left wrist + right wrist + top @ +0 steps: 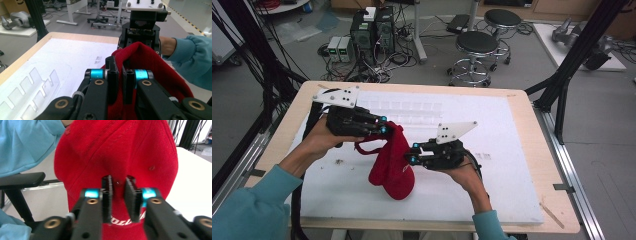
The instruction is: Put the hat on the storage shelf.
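Holding a red baseball cap (pixel 391 162) between them, both grippers have it partly lifted off the white mat (pixel 492 190) near the middle of the wooden table (pixel 532 125); its lower end looks to rest on or hang just above the mat. The pick-up looks done on both sides, and what is left is a guess: carrying, turning or setting the cap down somewhere.

The left gripper (pixel 382 125) is clenched on the cap's upper edge, near the back strap; in the left gripper view its jaws stand close with red cloth pinched between them. The right gripper (pixel 413 154) meets the cap's side from the right. In the right gripper view a fold of the crown sits between its pads (pixel 107 195), above the white lettering (pixel 120 222), so it appears clamped on the cloth too.

The left hand (pixel 319 140) comes in from the lower left, its gripper pointing right and slightly down. The right hand (pixel 462 172) is palm-up beneath its gripper, which points left, roughly level. A clear plastic tray (pixel 402 112) lies beyond them.
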`<state>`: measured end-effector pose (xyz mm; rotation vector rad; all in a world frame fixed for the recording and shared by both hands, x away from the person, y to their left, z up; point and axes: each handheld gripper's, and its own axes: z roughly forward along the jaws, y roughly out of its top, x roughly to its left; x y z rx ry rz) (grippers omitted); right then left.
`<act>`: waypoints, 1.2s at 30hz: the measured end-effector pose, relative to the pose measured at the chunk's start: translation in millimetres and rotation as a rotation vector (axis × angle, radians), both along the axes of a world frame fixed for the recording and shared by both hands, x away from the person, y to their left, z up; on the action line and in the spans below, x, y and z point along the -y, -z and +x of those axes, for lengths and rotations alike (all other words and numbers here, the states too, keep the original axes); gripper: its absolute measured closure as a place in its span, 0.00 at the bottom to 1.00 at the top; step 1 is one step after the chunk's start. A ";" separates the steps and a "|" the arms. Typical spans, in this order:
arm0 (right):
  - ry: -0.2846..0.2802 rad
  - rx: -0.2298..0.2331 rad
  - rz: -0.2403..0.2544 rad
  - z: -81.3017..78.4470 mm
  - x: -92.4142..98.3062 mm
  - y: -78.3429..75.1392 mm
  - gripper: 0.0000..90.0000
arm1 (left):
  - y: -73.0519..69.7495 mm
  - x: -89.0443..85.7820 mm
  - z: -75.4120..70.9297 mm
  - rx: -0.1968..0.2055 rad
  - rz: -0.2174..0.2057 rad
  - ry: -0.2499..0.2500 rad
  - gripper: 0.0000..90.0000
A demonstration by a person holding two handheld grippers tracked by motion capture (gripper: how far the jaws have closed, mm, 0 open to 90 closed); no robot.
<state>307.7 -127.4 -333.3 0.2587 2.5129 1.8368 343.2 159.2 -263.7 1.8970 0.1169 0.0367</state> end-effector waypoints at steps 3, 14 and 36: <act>0.009 0.002 0.004 -0.6 -2.4 -0.3 0.96 | -0.3 0.1 0.4 0.000 0.001 -0.003 0.96; 0.027 0.017 -0.001 -3.1 -1.8 -2.5 0.98 | 0.3 -3.2 1.2 -0.008 0.000 -0.013 0.86; 0.220 0.068 0.076 -5.3 18.8 -12.0 0.98 | 3.5 -48.7 -7.2 0.022 -0.014 -0.273 0.16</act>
